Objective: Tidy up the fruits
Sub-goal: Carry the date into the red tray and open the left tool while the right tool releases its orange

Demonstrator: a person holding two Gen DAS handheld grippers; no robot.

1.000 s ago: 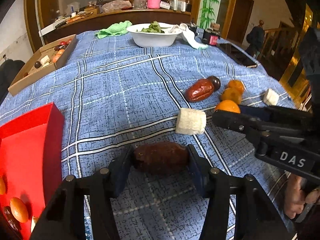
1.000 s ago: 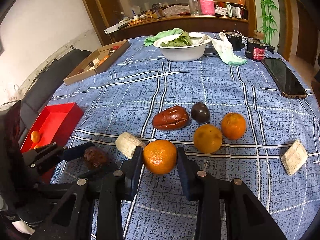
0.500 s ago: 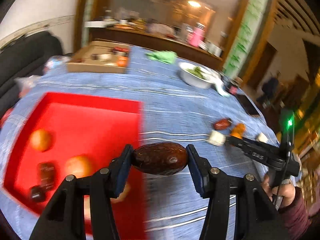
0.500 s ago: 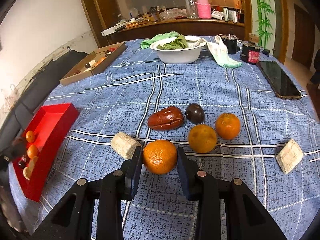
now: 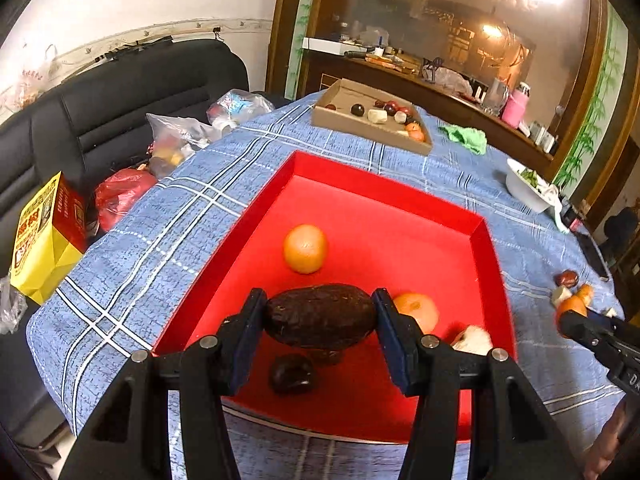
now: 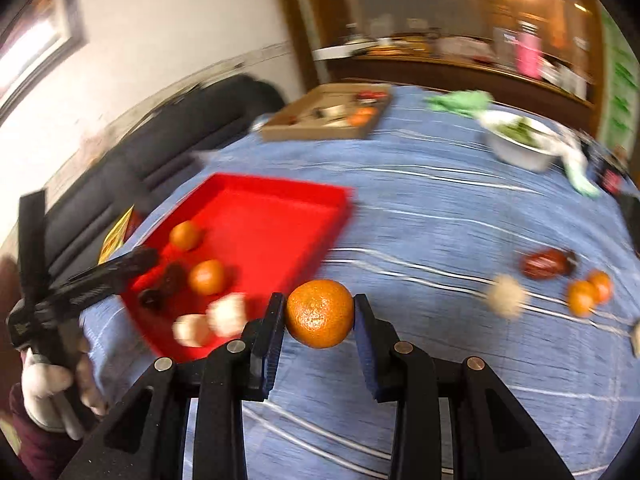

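My left gripper (image 5: 320,316) is shut on a dark brown fruit (image 5: 320,314) and holds it above the near part of the red tray (image 5: 384,188). The tray holds two oranges (image 5: 305,248), a dark fruit (image 5: 292,373) and a white piece (image 5: 474,340). My right gripper (image 6: 320,314) is shut on an orange (image 6: 320,313), held above the blue cloth just right of the red tray (image 6: 280,204). A red-brown fruit (image 6: 544,264), two oranges (image 6: 582,298) and a white piece (image 6: 507,296) lie on the cloth to the right.
A cardboard box (image 5: 372,120) of small fruits sits beyond the tray. A white bowl (image 5: 528,186) with greens and a green cloth (image 5: 466,138) are at the far right. A black sofa (image 5: 120,92) with bags lies past the table's left edge.
My left gripper carried the dark fruit left from the cloth to above the red tray. My right gripper lifted the orange off the cloth and swung left toward the tray.
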